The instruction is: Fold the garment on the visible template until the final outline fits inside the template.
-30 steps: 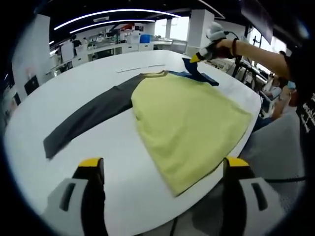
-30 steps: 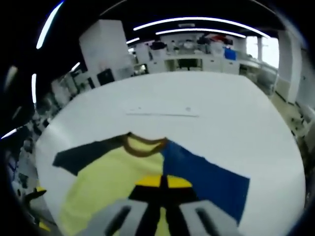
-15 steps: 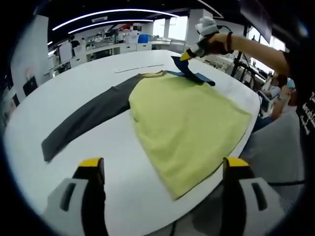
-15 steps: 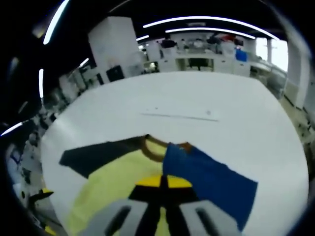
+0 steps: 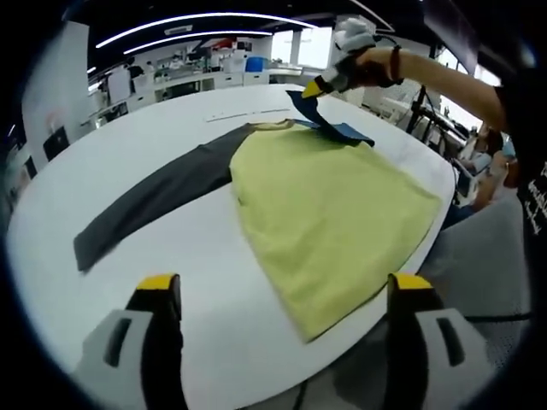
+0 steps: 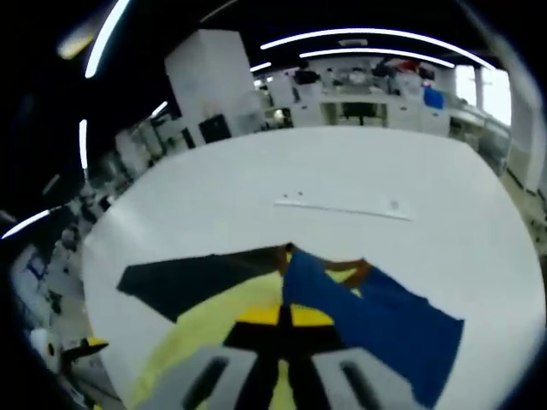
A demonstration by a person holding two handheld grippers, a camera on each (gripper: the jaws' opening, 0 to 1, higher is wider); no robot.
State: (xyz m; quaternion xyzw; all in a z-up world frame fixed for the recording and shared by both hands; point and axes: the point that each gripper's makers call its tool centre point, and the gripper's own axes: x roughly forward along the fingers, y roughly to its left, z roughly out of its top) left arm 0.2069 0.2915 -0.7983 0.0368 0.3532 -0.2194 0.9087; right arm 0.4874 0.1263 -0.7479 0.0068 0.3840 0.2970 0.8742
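Note:
A yellow-green shirt point(image 5: 329, 213) with a dark grey sleeve point(image 5: 154, 201) and a blue sleeve point(image 5: 329, 124) lies flat on the white table point(image 5: 102, 154). My right gripper point(image 5: 314, 88), held by a hand at the far side, is shut on the blue sleeve's end and lifts it over the collar. In the right gripper view the blue sleeve point(image 6: 376, 320) hangs from my shut right gripper point(image 6: 284, 314), above the yellow body point(image 6: 218, 329) and the grey sleeve point(image 6: 184, 280). My left gripper point(image 5: 278, 295) stands open near the table's front edge, holding nothing.
A thin strip point(image 6: 342, 208) lies on the table beyond the collar. The person's arm point(image 5: 444, 81) reaches in from the right. The shirt's hem lies near the table's right edge point(image 5: 449, 184). Desks and shelves point(image 5: 197, 73) stand in the background.
My right gripper has carried the blue sleeve's end further left, over the collar towards the grey sleeve. The left gripper has stayed put.

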